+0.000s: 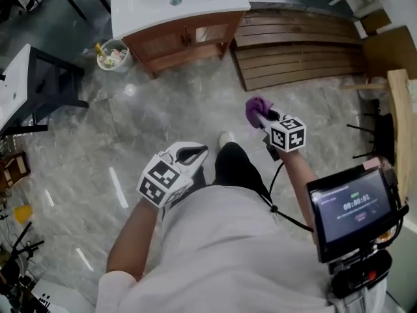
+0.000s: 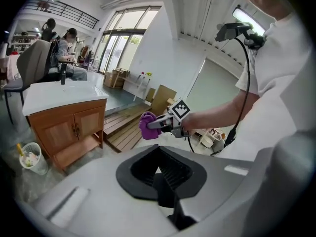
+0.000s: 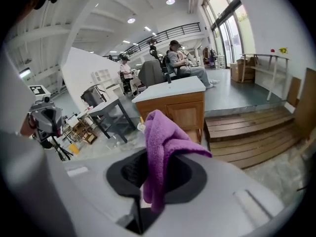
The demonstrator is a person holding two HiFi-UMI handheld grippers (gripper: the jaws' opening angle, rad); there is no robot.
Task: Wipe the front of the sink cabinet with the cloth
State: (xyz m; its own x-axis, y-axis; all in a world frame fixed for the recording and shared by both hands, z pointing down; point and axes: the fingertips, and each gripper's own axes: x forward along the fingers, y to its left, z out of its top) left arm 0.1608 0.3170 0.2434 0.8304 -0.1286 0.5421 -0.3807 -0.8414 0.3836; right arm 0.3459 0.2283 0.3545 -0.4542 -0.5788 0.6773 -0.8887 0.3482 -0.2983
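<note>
1. While the person stands on the grey marbled floor (image 1: pixel 130 119) some way back from the sink cabinet (image 1: pixel 186 41), both grippers are held out in the air at about waist height.
2. From where I stand, the right gripper (image 1: pixel 261 115) has its jaws clamped on a purple cloth (image 1: pixel 255 108). Its own view shows the cloth (image 3: pixel 165 142) pinched low between the jaws, with the loose upper part bunched and folded over above them.
3. That cloth is well apart from the cabinet and touches nothing but the jaws. Only open floor lies between it and the wooden doors (image 3: pixel 186 113).
4. The left gripper (image 1: pixel 191 154) sits lower and nearer the person's body. Its view shows the jaws drawn together with nothing between them, and the other gripper with the cloth (image 2: pixel 148 126) is in sight beyond.
5. The cabinet is brown wood under a white basin top (image 1: pixel 195 2), with two doors on the front and a low shelf beneath.
6. A small pale bin (image 1: pixel 113 55) stands just beside the cabinet's left end, and slatted wooden steps (image 1: pixel 300 51) lie just beside its right.
</note>
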